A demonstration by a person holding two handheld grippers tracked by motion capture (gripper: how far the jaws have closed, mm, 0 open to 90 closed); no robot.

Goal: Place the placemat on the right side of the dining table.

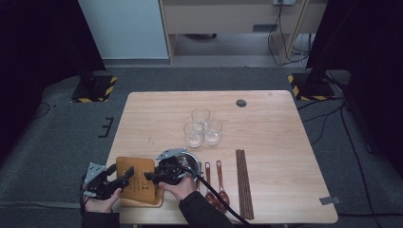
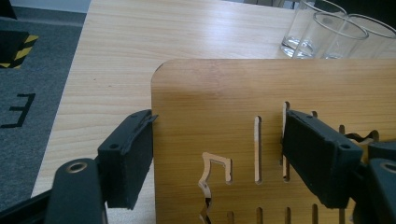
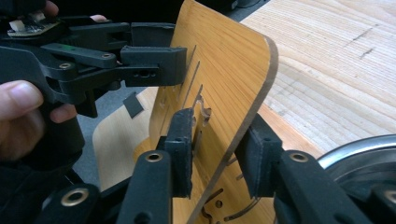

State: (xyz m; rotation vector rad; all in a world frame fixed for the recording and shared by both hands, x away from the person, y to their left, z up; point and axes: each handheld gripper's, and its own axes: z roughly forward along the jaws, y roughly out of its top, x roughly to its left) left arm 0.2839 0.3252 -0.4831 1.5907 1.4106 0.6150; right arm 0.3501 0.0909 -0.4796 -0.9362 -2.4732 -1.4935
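The left gripper point(image 1: 124, 176), low in the left of the high view, was clamped tight on a thin wooden board point(image 1: 138, 180) with cut-out slots; in the left gripper view its two black jaws pinched the board point(image 2: 280, 93) from the near edge, one pad at the board's left rim, the other over the slots. The right gripper point(image 1: 151, 176), just right of it at the bottom centre of the high view, straddled the same board: in the right gripper view its jaws stood on either side of the tilted board point(image 3: 224, 70) and, with no earlier frame to compare, whether both pads pressed it could not be told. The left gripper point(image 3: 154, 65) showed there at upper left, gripping the board's far edge. A second wooden board point(image 1: 142, 202) lay beneath on the table point(image 1: 266, 123). Beyond, three glasses point(image 1: 203, 127) clustered at mid-table; two wooden spoons point(image 1: 214, 183) and chopsticks point(image 1: 244, 183) lay lower right.
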